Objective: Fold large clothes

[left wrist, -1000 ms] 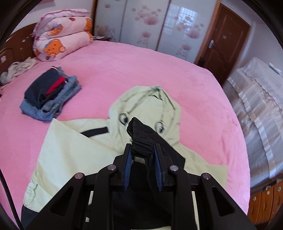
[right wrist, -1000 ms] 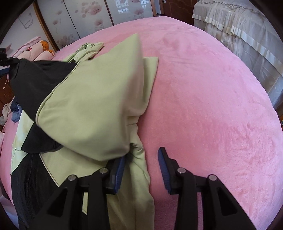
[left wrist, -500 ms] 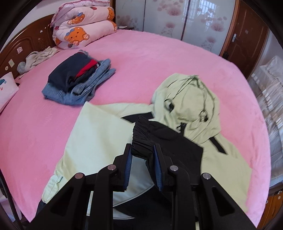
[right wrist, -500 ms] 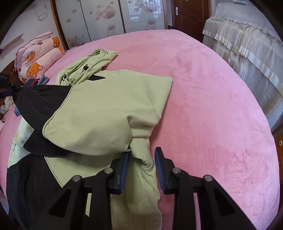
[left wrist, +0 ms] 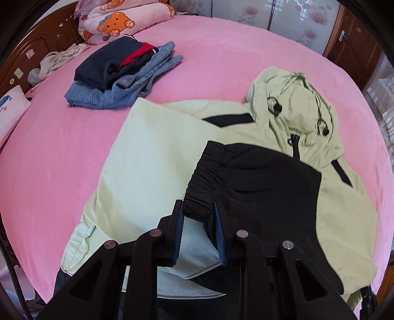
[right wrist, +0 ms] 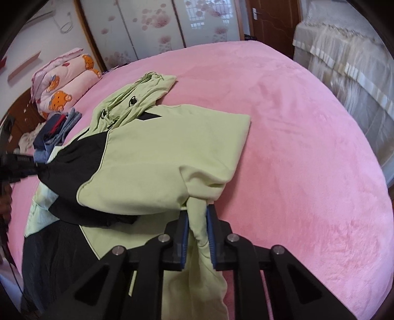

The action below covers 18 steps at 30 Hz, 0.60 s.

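A pale green hoodie (left wrist: pixel 152 160) with black panels lies spread on the pink bed (left wrist: pixel 49 160), hood (left wrist: pixel 295 108) towards the far side. My left gripper (left wrist: pixel 198 216) is shut on the gathered black sleeve cuff (left wrist: pixel 204 187), holding the black sleeve low over the hoodie's front. In the right wrist view the left gripper (right wrist: pixel 17 167) shows at the left edge, still holding that cuff. My right gripper (right wrist: pixel 197 229) is closing its jaws on a bunched fold of green hoodie fabric (right wrist: pixel 197 214) at the garment's right side; the pads pinch it.
A stack of folded jeans and dark clothes (left wrist: pixel 118 76) lies beyond the hoodie on the left. A rolled bear-print quilt (left wrist: pixel 118 19) and wooden headboard (left wrist: pixel 37 49) stand at the back. A second bed with pale cover (right wrist: pixel 344 73) stands to the right.
My left gripper has sunk towards the bed and carried the black sleeve across the hoodie's front. The right jaws have narrowed from wide apart onto the green fabric fold.
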Tool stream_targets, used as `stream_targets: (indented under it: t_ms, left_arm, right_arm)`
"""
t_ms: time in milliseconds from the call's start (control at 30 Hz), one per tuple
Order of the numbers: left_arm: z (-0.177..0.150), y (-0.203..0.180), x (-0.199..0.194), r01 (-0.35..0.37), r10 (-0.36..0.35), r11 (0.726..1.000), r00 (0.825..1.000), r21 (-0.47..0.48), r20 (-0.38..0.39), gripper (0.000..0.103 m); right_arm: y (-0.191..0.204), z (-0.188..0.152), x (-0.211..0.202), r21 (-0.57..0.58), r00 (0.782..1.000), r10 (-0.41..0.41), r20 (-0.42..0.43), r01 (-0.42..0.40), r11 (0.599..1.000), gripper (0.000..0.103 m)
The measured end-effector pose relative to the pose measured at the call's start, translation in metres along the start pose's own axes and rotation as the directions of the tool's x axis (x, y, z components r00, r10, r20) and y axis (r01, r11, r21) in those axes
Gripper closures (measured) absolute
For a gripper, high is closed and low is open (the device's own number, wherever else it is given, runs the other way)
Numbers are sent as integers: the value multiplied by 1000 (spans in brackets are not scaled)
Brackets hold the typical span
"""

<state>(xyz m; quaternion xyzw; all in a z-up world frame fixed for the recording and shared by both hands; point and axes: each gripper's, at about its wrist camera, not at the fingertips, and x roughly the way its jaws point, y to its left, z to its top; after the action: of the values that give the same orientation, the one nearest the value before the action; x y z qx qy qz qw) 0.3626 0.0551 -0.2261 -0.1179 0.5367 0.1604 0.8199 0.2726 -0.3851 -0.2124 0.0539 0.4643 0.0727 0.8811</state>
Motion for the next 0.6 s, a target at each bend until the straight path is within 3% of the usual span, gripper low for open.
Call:
stream_targets:
  t_ms: [167, 267, 367, 500, 600]
  left_arm:
    - [-8, -3, 13, -10, 11, 1000, 1000, 15, -27, 81]
    - [-6, -1, 19, -18, 18, 1000, 999, 6, -37, 81]
    - [-4, 0, 21, -13, 14, 1000, 999, 8, -41, 81]
    - [-5, -3, 22, -25, 26, 999, 999, 43, -38, 81]
    - [-8, 1, 25, -10, 12, 999, 999, 37, -53, 81]
  right_arm:
    - [-32, -11, 16, 144, 992, 97, -84, -84, 986, 91]
    - [-50, -26, 21, 197, 988, 107, -114, -83, 977, 91]
    - [-64, -33, 18, 262, 984, 149, -95, -119, 958, 92]
    - [-61, -31, 18, 273, 987, 130, -96, -100, 957, 93]
    - [-71, -33, 21, 344, 983, 166, -81, -128, 930, 93]
